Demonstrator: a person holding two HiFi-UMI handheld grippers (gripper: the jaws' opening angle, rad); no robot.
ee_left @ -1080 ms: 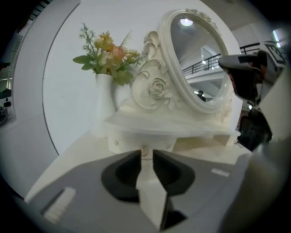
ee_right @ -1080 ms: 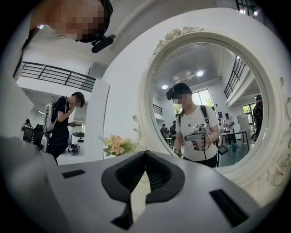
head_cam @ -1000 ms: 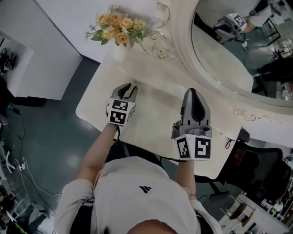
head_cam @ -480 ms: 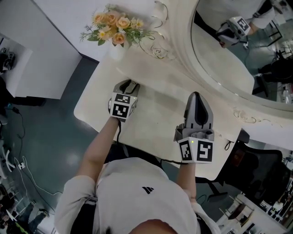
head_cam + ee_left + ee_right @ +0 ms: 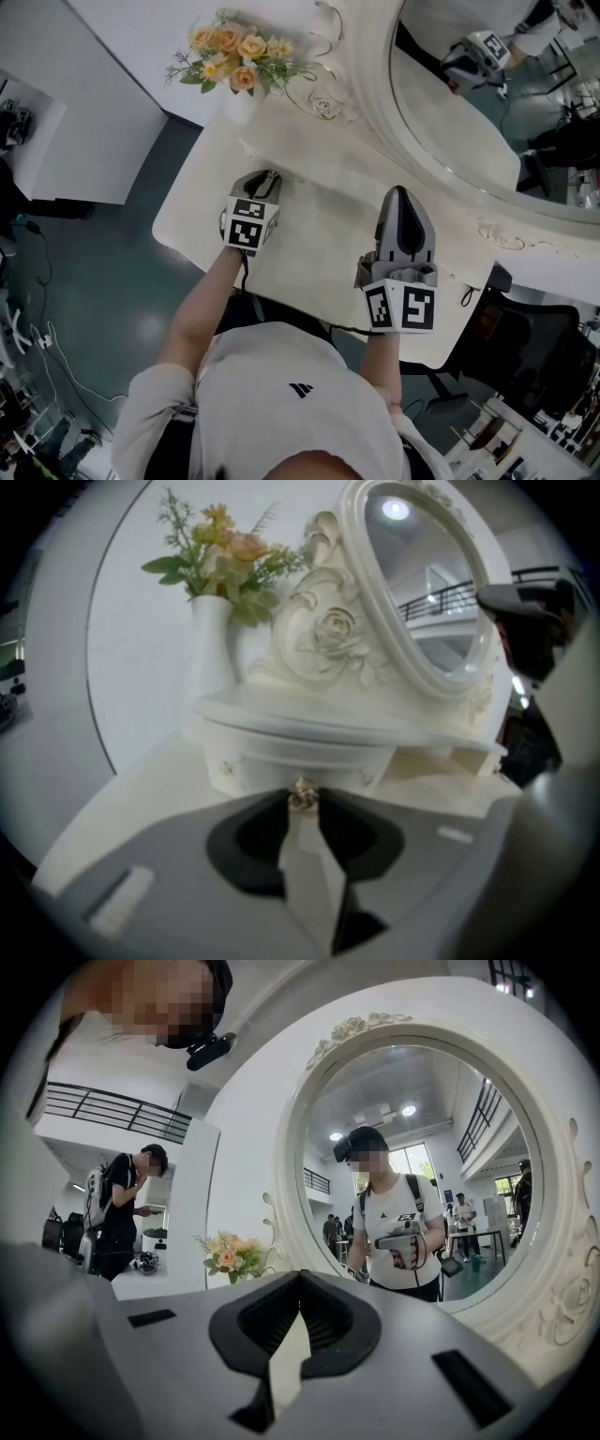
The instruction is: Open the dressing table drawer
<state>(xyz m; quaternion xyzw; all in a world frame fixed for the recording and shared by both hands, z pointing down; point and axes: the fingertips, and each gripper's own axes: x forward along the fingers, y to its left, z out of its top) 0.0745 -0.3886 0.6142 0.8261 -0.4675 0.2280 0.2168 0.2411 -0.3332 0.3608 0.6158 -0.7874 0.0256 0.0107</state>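
The cream dressing table (image 5: 309,246) carries a small drawer (image 5: 291,757) under the mirror's base, with a little gold knob (image 5: 302,796) on its front. My left gripper (image 5: 302,806) points down at that drawer, and its jaws have just been closing with the knob between their tips, pressing on it. From the head view the left gripper (image 5: 268,178) meets the drawer's front edge. My right gripper (image 5: 401,192) hovers level over the tabletop, facing the mirror. In its own view the right gripper (image 5: 300,1277) is shut with nothing in it.
A big oval mirror (image 5: 487,84) in a carved frame fills the back right. A white vase (image 5: 211,639) of orange flowers (image 5: 239,58) stands at the table's back left. A dark chair (image 5: 525,347) sits to the right of the table.
Both hands keep their places. The left gripper has shifted only slightly at the drawer front, and the right one has not moved.
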